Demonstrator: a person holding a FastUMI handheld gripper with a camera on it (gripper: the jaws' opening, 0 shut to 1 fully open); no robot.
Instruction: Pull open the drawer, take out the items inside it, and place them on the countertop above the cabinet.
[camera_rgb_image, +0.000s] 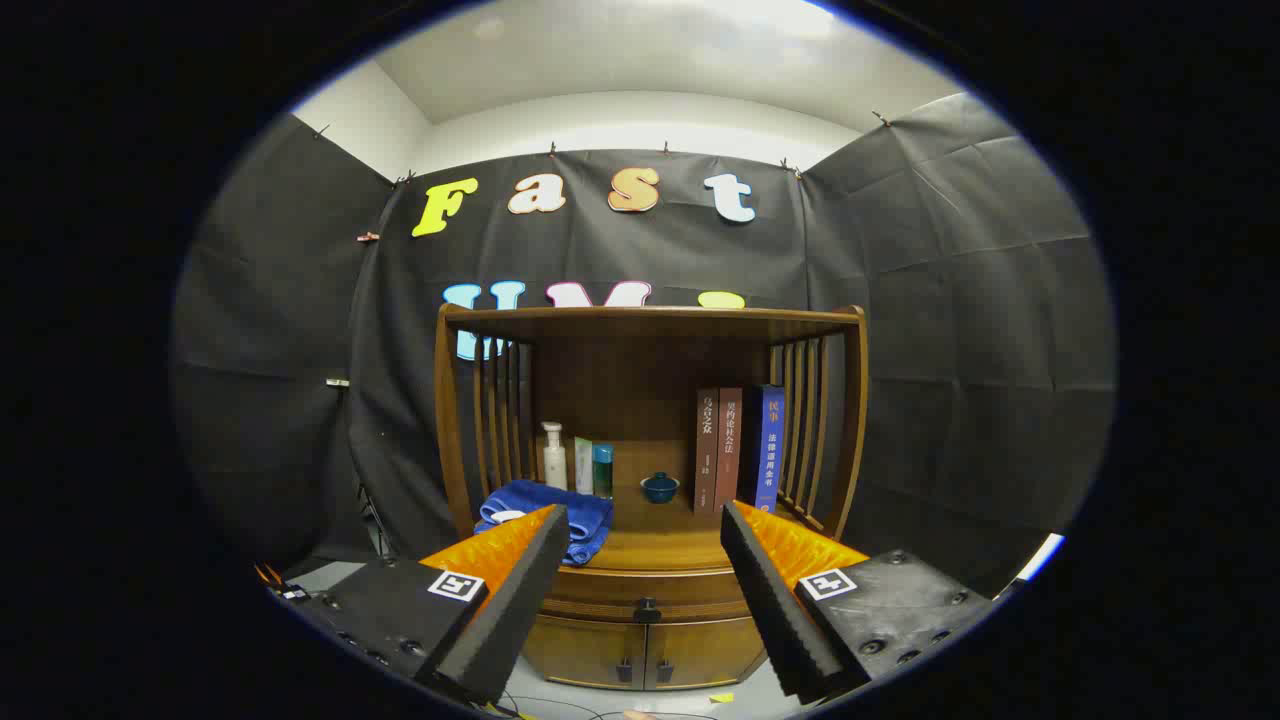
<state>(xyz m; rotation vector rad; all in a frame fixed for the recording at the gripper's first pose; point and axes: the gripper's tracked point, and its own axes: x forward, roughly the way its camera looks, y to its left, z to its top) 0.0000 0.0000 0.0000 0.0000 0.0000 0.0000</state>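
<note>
Gripper (640, 560) wide open, empty, near closed drawer (645, 592) with knob (647, 607) between fingers, countertop (650, 550) beyond.

a staged recording booth; black cloth walls (950, 300) behind a wooden cabinet (650, 600)

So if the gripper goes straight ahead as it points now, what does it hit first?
Probably the cabinet front: the open gripper frames its countertop edge, with the drawer knob just below. Depth is unclear; nothing stands between.
</note>
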